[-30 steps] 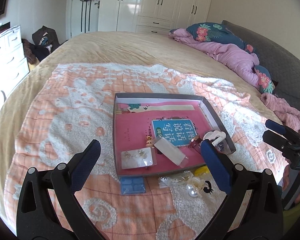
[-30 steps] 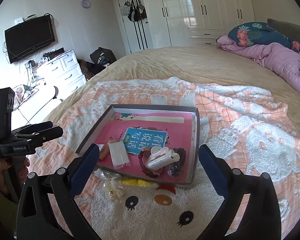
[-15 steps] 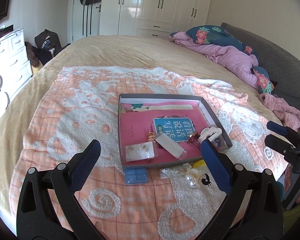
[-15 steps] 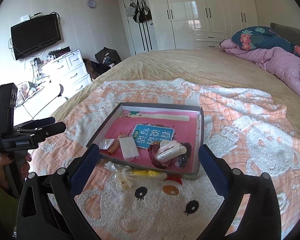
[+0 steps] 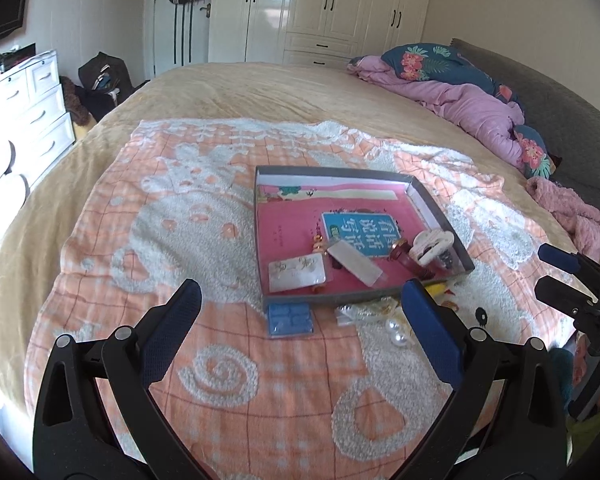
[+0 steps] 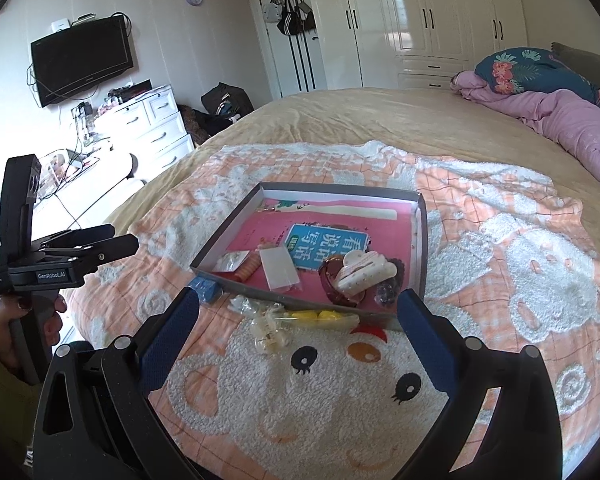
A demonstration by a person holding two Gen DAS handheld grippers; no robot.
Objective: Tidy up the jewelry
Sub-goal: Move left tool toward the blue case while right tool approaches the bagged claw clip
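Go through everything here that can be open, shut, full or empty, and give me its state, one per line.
left gripper: open, holding nothing
right gripper: open, holding nothing
tray: lidless, jewelry and packets inside
white hair claw: closed, lying in the tray
blue case: shut, outside the tray's near edge
pearl earrings: loose on the blanket, not in the tray
wardrobe doors: shut
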